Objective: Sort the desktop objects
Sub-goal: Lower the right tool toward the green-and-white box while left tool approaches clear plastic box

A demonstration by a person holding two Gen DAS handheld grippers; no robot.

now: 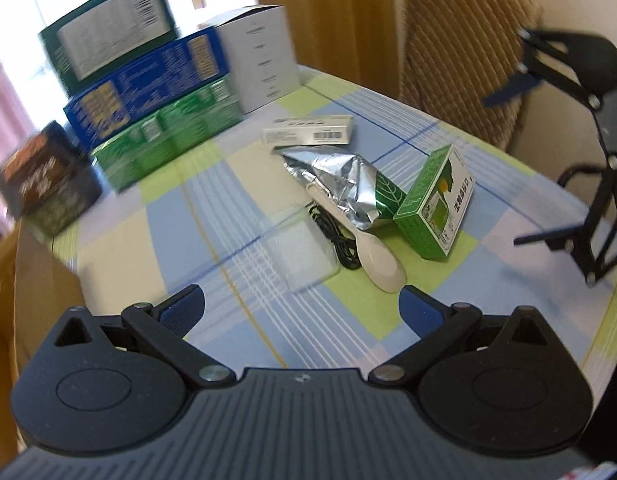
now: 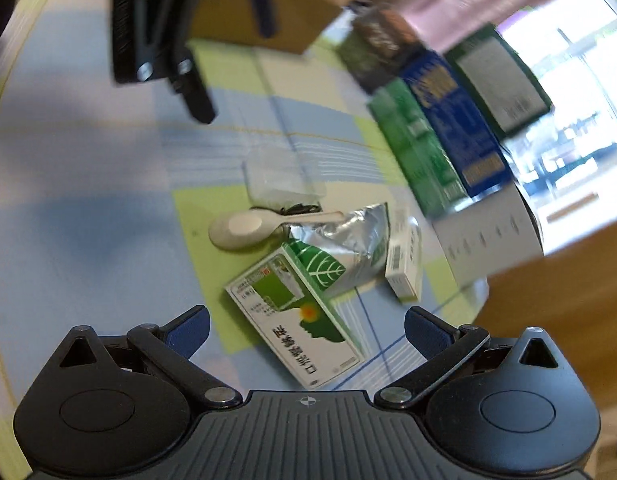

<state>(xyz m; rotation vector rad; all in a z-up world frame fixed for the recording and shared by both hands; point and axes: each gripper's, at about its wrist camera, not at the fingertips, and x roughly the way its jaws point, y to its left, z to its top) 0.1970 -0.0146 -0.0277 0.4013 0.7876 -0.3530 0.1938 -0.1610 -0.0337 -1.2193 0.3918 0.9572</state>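
Two grippers, both empty with fingers spread wide, hang over the checked cloth (image 1: 236, 216). Your loose items sit in one cluster mid-table: spoon (image 1: 382, 266), foil pouch (image 1: 340, 180), green box (image 1: 436, 210), small white carton (image 1: 308, 130), a clear lid (image 1: 304, 256) and a black cord (image 1: 336, 240). Your left gripper (image 1: 302, 306) is nearest the spoon: its bowl lies just ahead and slightly right of the fingers, its handle running far-left under the pouch, so you would close across the bowl end. Your right gripper (image 2: 306, 330) sits right over the green box (image 2: 304, 320), whose long axis runs diagonally between the fingers. Stacked boxes (image 1: 148, 92) stand far left.
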